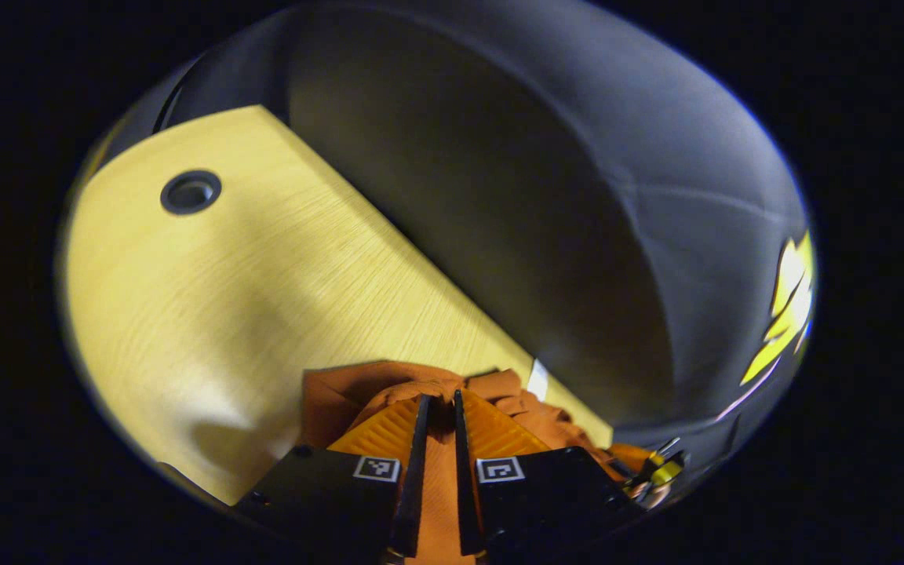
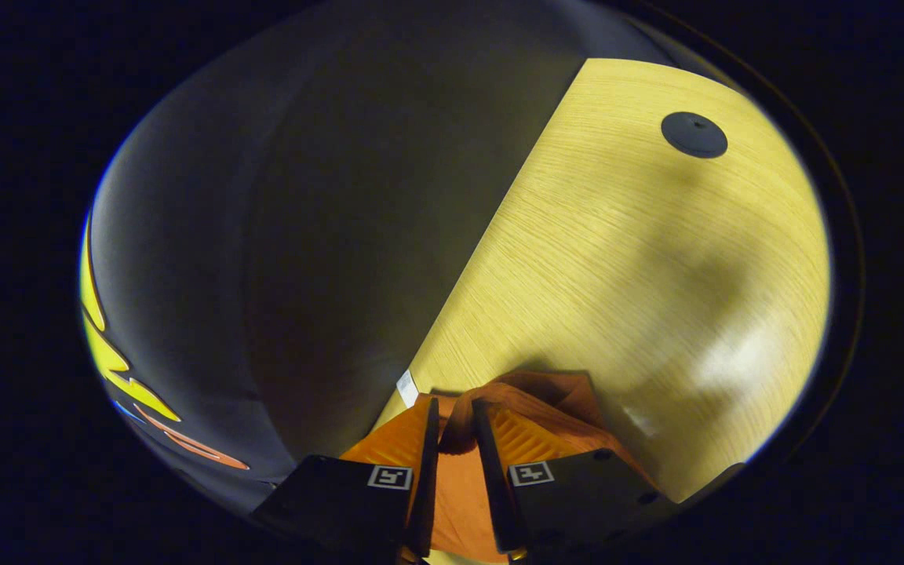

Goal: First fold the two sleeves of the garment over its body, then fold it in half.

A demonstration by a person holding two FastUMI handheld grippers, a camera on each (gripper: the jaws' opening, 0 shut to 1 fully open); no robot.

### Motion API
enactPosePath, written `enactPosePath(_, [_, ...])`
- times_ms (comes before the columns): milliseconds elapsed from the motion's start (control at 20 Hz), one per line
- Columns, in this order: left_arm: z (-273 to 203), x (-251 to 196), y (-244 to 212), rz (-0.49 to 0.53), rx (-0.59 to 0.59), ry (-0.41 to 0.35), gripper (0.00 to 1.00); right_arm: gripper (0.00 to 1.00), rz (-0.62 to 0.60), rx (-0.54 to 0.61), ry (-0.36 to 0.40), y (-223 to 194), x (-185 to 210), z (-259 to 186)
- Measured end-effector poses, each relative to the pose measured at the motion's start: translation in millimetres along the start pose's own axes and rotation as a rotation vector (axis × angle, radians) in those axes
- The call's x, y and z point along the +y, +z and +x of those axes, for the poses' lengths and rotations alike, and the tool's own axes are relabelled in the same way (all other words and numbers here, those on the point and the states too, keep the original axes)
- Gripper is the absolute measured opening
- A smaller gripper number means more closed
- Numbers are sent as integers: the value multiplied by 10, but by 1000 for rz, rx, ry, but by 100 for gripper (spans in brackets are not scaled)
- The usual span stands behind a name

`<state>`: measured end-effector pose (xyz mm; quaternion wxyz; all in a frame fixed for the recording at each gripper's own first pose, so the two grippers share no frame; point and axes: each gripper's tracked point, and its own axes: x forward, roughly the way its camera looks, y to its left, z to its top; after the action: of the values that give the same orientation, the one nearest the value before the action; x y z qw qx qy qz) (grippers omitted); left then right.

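Observation:
An orange garment (image 1: 346, 396) lies bunched on the pale wooden table (image 1: 209, 314), close to its far edge. My left gripper (image 1: 438, 402) is shut on a fold of that cloth, which runs up between its two fingers. Seen from the right gripper view, the same orange garment (image 2: 554, 404) is gathered near the table (image 2: 625, 259) edge, and my right gripper (image 2: 453, 408) is shut on a rolled fold of it. The other gripper (image 1: 660, 471), with a bit of a hand, peeks in at the lower right of the left gripper view. Most of the garment is hidden below both views.
A round black grommet (image 1: 191, 191) sits in the tabletop, and the right gripper view shows a capped one (image 2: 694, 134). A small white tag (image 2: 407, 387) marks the table's far edge. Beyond that edge hangs the dark booth wall (image 1: 499, 196).

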<state>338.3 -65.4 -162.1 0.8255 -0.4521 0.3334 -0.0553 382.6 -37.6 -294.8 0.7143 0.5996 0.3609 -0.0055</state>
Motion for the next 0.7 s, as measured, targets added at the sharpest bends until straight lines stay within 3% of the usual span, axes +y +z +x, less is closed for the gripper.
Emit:
enactPosePath(50, [7,21,51,-79,-19,-11,30,34,36,-8,19,25,32,-4])
enactPosePath(100, [-12,40,79,-167,-30,-19,24,37,70,-22,41,42,67,-20])
enactPosePath(150, [-46,17,120,-257,-40,-43,51,57,90,-39,66,89,114,-28])
enactPosePath(200, [-111,-22,183,-323,-60,-70,54,61,98,-46,87,97,160,-78])
enactPosePath(250, [-178,-32,239,-354,-78,-78,72,69,91,-50,104,105,230,-127])
enactPosePath(300, [-246,-38,275,-365,-84,-81,63,69,63,-73,108,146,266,-183])
enactPosePath(350, [-269,-79,265,-371,-81,-90,70,63,29,-109,123,223,343,-264])
enactPosePath(400, [-219,-3,241,-369,-95,-96,84,80,-6,-142,128,253,419,-359])
enactPosePath(450, [-343,-180,414,-368,-136,-121,89,96,-48,-174,121,305,480,-452])
enactPosePath(500, [-513,-320,607,-368,-197,-179,78,96,-100,-207,110,343,541,-572])
enactPosePath(550, [-656,-493,753,-360,-247,-231,79,96,-164,-235,96,328,595,-703])
enactPosePath(600, [-811,-646,873,-337,-282,-267,91,96,-229,-267,94,314,708,-864])
enactPosePath(650, [-985,-781,953,-299,-303,-286,81,97,-294,-299,94,297,802,-1043])
enactPosePath(700, [-1154,-877,1000,-244,-321,-284,82,96,-361,-333,88,249,888,-1235])
